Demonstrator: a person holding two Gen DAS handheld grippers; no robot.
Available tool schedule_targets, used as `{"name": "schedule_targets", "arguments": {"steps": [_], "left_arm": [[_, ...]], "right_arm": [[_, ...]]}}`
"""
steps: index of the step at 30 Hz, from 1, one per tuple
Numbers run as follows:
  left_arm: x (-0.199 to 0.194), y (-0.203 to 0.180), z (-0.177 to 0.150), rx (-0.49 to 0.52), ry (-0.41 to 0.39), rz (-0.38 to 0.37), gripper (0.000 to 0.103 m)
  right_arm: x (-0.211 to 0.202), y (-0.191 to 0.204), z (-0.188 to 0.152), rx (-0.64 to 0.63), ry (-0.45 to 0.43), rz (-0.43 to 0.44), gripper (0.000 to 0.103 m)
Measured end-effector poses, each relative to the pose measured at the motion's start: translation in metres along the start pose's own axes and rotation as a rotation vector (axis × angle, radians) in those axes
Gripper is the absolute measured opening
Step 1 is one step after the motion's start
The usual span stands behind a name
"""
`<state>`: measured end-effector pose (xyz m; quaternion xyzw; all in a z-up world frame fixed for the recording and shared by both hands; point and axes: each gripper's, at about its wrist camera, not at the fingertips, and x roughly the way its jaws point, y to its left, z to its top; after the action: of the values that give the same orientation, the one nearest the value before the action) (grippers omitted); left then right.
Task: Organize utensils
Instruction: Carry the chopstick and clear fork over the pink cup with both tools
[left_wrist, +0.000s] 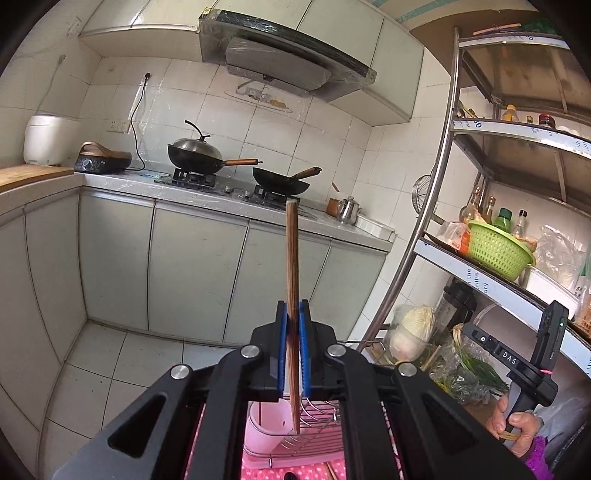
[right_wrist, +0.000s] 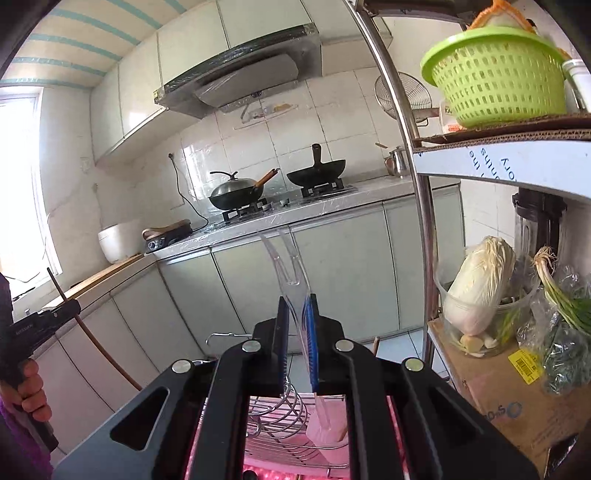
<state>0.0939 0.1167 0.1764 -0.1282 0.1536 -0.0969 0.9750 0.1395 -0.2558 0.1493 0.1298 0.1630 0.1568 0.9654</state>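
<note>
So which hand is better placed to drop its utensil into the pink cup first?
Left, probably. The left tool holds the wooden chopstick near upright, tip right beside the pink cup. The right tool's clear fork leans.

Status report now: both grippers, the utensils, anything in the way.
Left gripper shut on wooden chopstick, upright. Right gripper shut on clear plastic fork. Pink cup and wire rack below, nothing blocking.

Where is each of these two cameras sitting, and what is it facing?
Left wrist: on the left tool, facing the stove counter; it grips a wooden chopstick; the right hand shows.
Right wrist: on the right tool, facing the same counter; it grips a clear plastic fork; the left hand shows.
Shared: lidded wok, green basket.
</note>
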Motion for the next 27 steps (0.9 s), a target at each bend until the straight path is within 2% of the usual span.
{"name": "schedule_targets", "arguments": {"steps": [7, 15, 22, 24, 27], "left_arm": [[0.037, -0.001, -0.013, 0.068, 0.016, 0.086, 0.005], [0.079, 0.012, -0.049, 0.029, 0.174, 0.073, 0.005], [0.114, 0.019, -0.086, 0.007, 0.309, 0.099, 0.005], [0.122, 0.022, -0.093, -0.009, 0.335, 0.105, 0.006], [0.125, 0.025, -0.095, -0.018, 0.329, 0.117, 0.006]], "right_arm": [[0.035, -0.012, -0.027, 0.024, 0.052, -0.014, 0.009], [0.055, -0.021, -0.062, 0.075, 0.163, -0.025, 0.009], [0.068, -0.029, -0.087, 0.120, 0.269, -0.049, 0.009], [0.072, -0.033, -0.092, 0.135, 0.295, -0.043, 0.009], [0.077, -0.036, -0.097, 0.142, 0.315, -0.047, 0.009]]}}
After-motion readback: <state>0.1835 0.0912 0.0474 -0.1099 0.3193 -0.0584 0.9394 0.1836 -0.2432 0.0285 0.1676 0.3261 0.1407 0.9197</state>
